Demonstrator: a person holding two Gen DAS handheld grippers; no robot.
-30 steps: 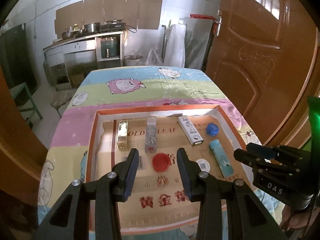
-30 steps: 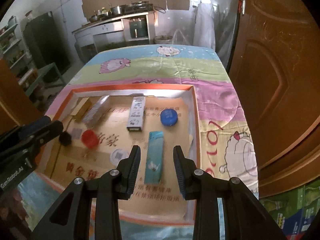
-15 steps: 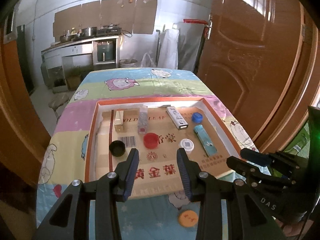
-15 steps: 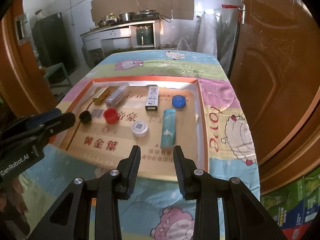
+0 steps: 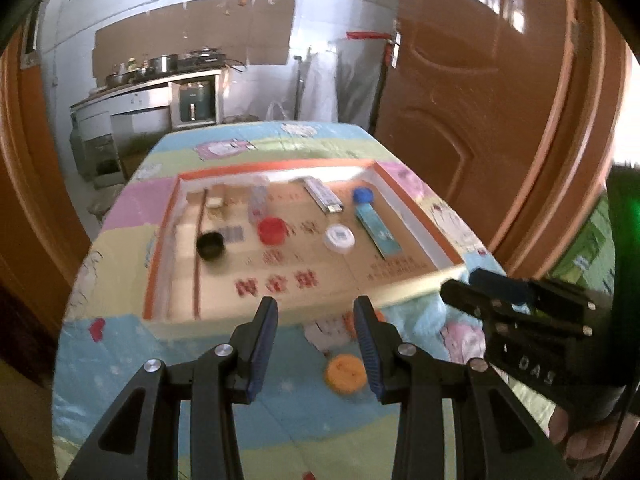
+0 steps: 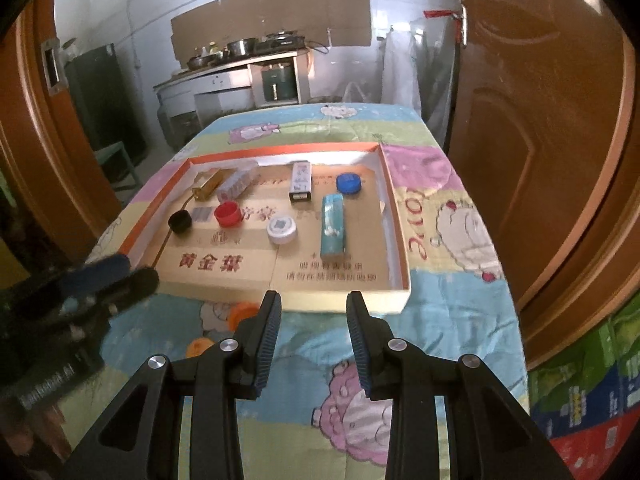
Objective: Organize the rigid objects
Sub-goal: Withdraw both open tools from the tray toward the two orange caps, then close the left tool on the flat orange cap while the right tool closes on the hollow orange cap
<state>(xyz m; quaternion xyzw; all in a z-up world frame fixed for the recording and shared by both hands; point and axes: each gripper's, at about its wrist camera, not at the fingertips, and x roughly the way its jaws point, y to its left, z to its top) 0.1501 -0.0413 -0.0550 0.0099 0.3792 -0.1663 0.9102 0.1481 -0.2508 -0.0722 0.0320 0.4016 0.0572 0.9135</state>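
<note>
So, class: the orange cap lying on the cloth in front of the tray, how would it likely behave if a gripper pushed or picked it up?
The orange cap looks small and low, so probably light and stiff. It lies flat on soft cloth, so a push would likely slide or drag it, not roll it. Its round rim may slip between open fingers unless they are centred.

Brown wooden door (image 6: pixel 540 128) right; white wall (image 6: pixel 352 68), kitchen counter (image 6: pixel 236 68) behind.
</note>
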